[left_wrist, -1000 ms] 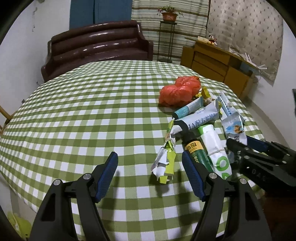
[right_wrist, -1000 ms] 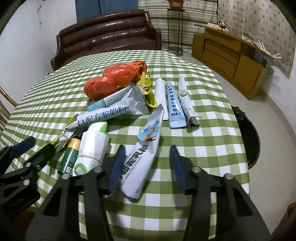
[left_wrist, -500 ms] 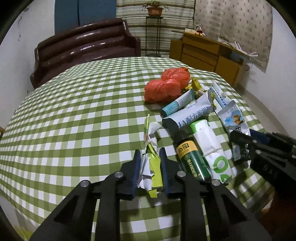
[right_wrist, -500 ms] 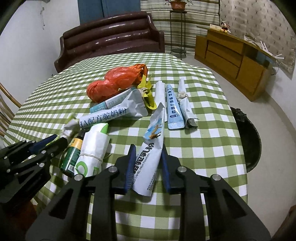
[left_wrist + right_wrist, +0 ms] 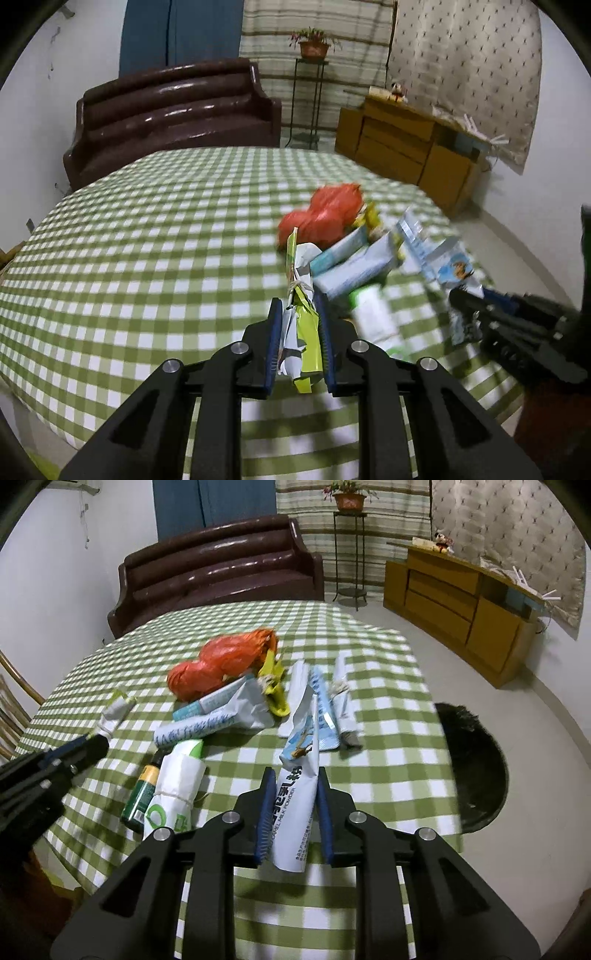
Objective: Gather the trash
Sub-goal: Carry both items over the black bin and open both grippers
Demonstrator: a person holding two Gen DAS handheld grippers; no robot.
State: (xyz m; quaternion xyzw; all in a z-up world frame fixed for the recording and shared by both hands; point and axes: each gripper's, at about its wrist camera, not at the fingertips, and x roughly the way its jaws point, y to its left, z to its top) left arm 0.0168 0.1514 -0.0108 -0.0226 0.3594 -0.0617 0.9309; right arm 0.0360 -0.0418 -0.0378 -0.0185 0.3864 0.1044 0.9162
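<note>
My left gripper (image 5: 297, 306) is shut on a crumpled green-and-white wrapper (image 5: 306, 325), tied with string and held a little above the checked table (image 5: 147, 240). In the right wrist view that wrapper (image 5: 116, 710) sticks out of the left gripper (image 5: 79, 749) at the left edge. The jaws of my right gripper (image 5: 295, 775) are closing, and their pads press on a white milk powder sachet (image 5: 295, 812) whose far end is raised. In the left wrist view the sachet (image 5: 448, 262) and right gripper (image 5: 467, 297) show at the right.
More trash lies mid-table: a red plastic bag (image 5: 218, 661), a green can (image 5: 142, 794), a white rolled pack (image 5: 177, 786), a white pouch (image 5: 221, 720) and a blue tube (image 5: 323, 709). A black bin (image 5: 476, 768) stands on the floor right of the table. A brown sofa (image 5: 173, 114) stands behind.
Both grippers went from wide open to closed, the left on the wrapper and the right on the sachet. Both pieces have since come up off the cloth.
</note>
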